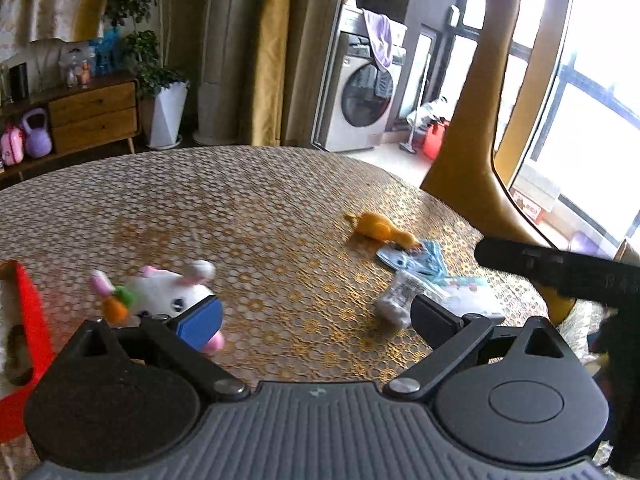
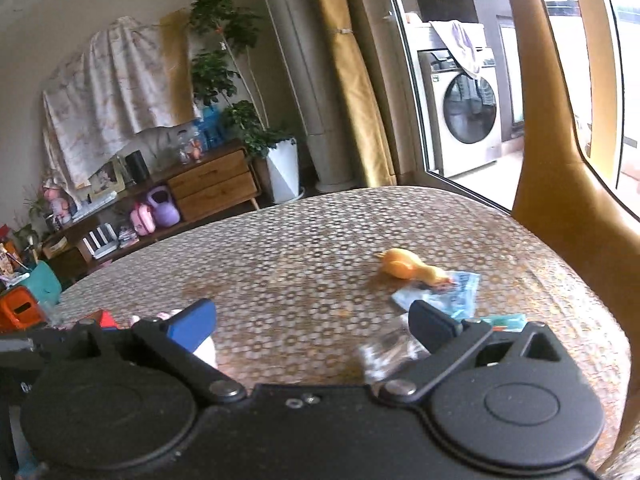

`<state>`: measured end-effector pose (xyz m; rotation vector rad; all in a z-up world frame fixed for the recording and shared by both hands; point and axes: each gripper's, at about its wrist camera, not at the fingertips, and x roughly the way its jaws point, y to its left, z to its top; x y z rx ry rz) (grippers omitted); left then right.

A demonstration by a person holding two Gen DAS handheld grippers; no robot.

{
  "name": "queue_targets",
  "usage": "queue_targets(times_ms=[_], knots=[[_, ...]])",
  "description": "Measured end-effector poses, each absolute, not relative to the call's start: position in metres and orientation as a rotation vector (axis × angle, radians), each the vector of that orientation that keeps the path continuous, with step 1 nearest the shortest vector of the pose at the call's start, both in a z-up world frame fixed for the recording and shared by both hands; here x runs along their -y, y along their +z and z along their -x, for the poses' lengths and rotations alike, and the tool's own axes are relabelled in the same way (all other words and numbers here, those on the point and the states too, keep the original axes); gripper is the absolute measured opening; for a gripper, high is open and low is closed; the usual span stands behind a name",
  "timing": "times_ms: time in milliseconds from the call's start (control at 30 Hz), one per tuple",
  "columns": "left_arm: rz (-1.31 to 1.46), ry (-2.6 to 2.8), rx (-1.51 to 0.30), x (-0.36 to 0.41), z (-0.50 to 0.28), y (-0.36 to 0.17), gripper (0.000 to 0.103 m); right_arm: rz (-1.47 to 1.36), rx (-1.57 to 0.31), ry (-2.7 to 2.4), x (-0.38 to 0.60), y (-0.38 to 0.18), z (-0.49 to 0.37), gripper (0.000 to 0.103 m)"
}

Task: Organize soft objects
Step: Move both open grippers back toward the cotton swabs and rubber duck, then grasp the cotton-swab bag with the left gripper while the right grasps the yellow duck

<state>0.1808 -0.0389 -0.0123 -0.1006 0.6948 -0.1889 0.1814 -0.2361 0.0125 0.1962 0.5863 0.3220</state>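
Only red open-topped box [image 1: 28, 320] seen at table's left edge, contents unclear. White plush rabbit [image 1: 168, 292] lay beside it, yellow plush duck [image 1: 380, 230] farther right. Left gripper [image 1: 316, 316] and right gripper [image 2: 312, 324] spread wide, nothing held. No writing legible.

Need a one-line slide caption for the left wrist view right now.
Open left hand-held gripper above the patterned table, white plush rabbit nearest, yellow duck toy beyond.
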Motion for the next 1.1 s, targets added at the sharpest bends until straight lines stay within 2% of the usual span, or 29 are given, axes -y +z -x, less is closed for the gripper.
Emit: queue_targets(times_ms=[600,1100], knots=[[-0.002,-0.332,-0.709,0.126,-0.243,-0.064,0.101,-0.155,-0.701,0.335,0.291,-0.008,-0.286,0.102],[-0.033,-0.438,-0.79,0.151,-0.3,-0.112,0.101,-0.04,-0.83,0.415,0.28,-0.052,-0.386,0.101]])
